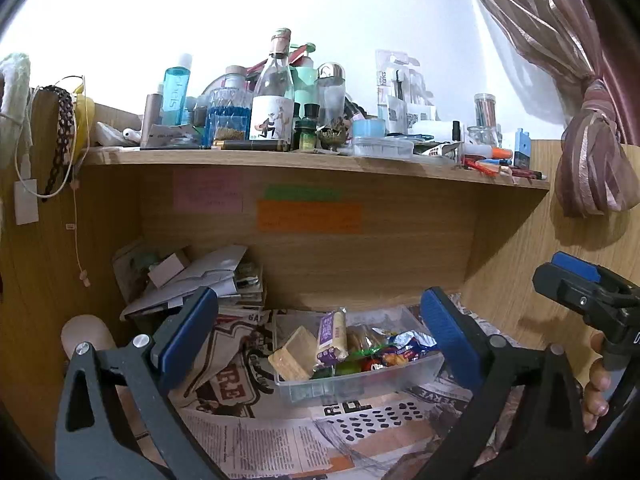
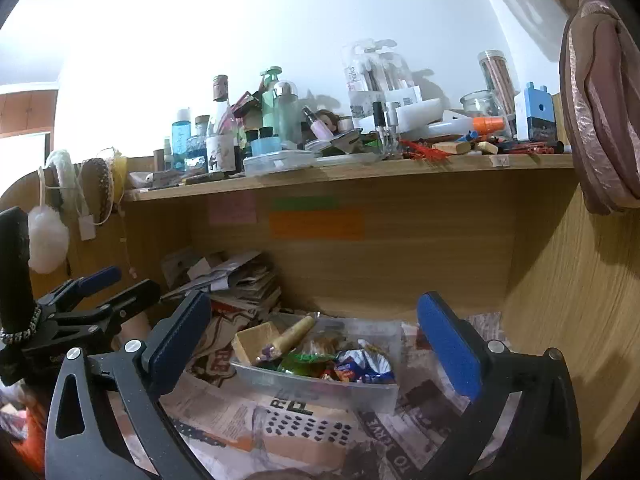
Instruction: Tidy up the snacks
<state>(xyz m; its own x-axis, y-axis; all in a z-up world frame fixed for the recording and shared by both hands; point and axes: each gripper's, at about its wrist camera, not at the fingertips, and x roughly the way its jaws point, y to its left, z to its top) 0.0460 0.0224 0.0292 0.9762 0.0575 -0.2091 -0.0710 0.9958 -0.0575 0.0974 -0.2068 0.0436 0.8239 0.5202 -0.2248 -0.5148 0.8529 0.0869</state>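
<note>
A clear plastic bin (image 1: 352, 386) full of snacks sits on newspaper in the lower shelf bay; it also shows in the right wrist view (image 2: 320, 392). In it lie a tan wafer pack (image 1: 294, 354), a purple-wrapped biscuit roll (image 1: 333, 338) and blue and green packets (image 1: 404, 346). My left gripper (image 1: 320, 336) is open and empty, its blue pads either side of the bin, a little short of it. My right gripper (image 2: 314, 338) is open and empty, also facing the bin. The right gripper shows at the left wrist view's right edge (image 1: 584, 284).
A pile of papers and envelopes (image 1: 200, 276) fills the bay's left rear corner. The upper shelf (image 1: 304, 158) is crowded with bottles, jars and pens. Wooden side walls close the bay; a tied curtain (image 1: 592, 152) hangs at right. Sticky notes (image 1: 308, 216) are on the back panel.
</note>
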